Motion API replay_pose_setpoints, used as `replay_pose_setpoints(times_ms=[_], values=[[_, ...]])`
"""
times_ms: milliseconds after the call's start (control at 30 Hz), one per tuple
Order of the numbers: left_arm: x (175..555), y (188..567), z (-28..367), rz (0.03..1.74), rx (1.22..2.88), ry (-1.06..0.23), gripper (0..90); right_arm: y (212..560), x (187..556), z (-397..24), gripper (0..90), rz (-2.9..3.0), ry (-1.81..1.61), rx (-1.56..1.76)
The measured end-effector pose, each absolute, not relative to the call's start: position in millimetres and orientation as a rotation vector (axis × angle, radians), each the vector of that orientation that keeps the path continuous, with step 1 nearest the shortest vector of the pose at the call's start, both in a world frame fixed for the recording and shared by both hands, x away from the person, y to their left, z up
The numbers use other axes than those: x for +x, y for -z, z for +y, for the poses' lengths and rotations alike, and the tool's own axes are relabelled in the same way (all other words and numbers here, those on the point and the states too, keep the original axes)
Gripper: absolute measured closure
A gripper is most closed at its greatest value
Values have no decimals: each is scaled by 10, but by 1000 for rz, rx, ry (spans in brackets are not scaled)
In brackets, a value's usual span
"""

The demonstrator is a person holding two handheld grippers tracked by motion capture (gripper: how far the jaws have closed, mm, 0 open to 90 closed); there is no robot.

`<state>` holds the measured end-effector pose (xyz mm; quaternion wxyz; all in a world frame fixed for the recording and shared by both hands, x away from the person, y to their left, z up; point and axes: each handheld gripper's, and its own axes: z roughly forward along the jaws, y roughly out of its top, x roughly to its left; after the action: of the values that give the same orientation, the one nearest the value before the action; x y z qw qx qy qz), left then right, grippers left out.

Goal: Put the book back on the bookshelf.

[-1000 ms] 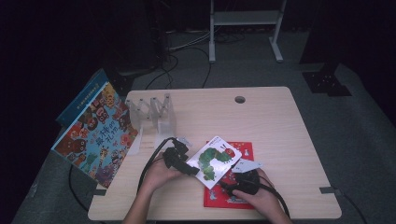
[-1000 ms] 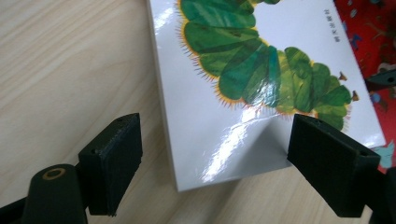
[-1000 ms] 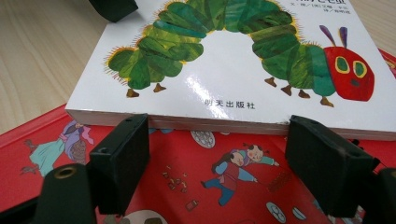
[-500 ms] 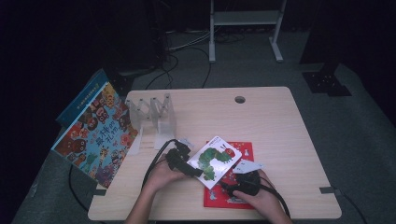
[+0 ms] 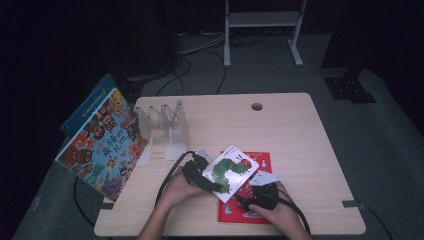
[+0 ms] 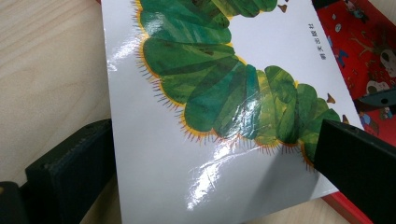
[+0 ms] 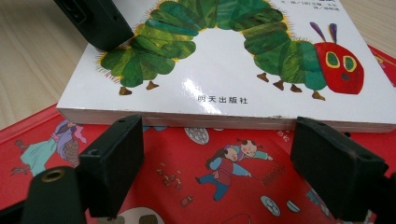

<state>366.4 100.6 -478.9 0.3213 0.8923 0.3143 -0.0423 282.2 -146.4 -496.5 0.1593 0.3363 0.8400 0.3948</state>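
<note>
The white caterpillar book (image 5: 232, 171) lies across the red picture book (image 5: 250, 192) on the worktop (image 5: 290, 130), its near edge just ahead of the right tongs (image 7: 217, 163) and its corner sitting between the jaws of the left tongs (image 6: 205, 177). The left tongs have just been opening and stand wide, pads off the cover; the right tongs have been opening too, about half spread, nothing between them, hovering over the red book. Beyond the left tongs stands a clear rack (image 5: 167, 127), with a colourful book (image 5: 102, 142) leaning off the worktop's edge.
</note>
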Motion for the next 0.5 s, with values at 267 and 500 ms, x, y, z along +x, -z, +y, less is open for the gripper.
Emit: replay_pose_setpoints(times_ms=[267,500], values=[[3650,4764,936,818,2374,106,0,4968,2831,-1464,123,2399,-1113,977],[3642,4720,933,813,2361,94,0,4970,2836,-1464,102,2398,-1110,989]])
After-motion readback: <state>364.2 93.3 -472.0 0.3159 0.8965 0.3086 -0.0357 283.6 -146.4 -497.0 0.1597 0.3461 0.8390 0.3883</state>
